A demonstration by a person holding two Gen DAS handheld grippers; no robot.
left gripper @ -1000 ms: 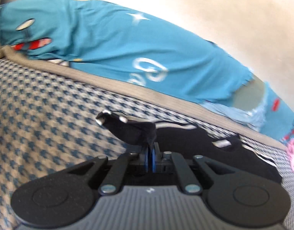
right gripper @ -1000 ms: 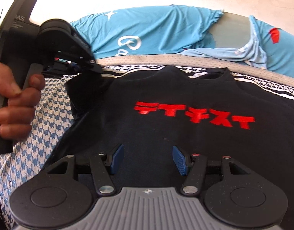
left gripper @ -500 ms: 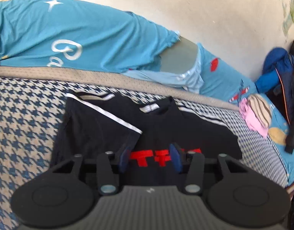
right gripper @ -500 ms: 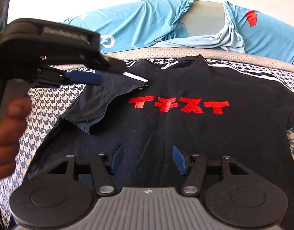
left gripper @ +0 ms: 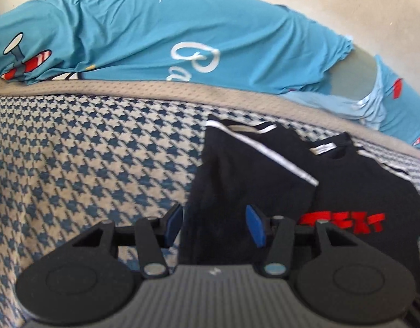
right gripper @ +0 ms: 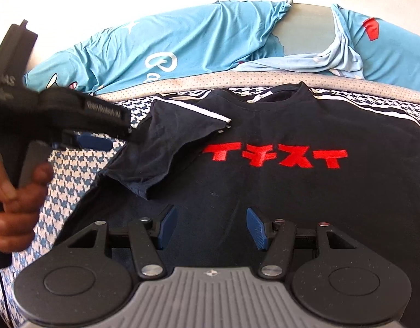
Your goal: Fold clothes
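Observation:
A black T-shirt (right gripper: 292, 191) with red lettering (right gripper: 275, 157) lies flat on the houndstooth bedspread (left gripper: 87, 164). Its left sleeve (right gripper: 166, 147), edged with a white stripe, is folded inward over the chest. My left gripper (left gripper: 214, 225) is open above the shirt's left edge (left gripper: 223, 205), with nothing between its blue pads. From the right wrist view the left gripper (right gripper: 95, 142) hangs at the left, held by a hand (right gripper: 15, 191). My right gripper (right gripper: 208, 228) is open over the shirt's lower middle, holding nothing.
A rumpled blue bedsheet (left gripper: 155, 41) with white and red prints lies along the far side of the bed against a pale wall (left gripper: 346, 0). A beige strip of mattress (right gripper: 264, 79) runs between it and the shirt. A grey pillow (right gripper: 305, 30) shows under the sheet.
The left gripper, shut on the sleeve a second ago, carried it inward, let go and opened, then drew back to the left. The right gripper stayed open over the shirt.

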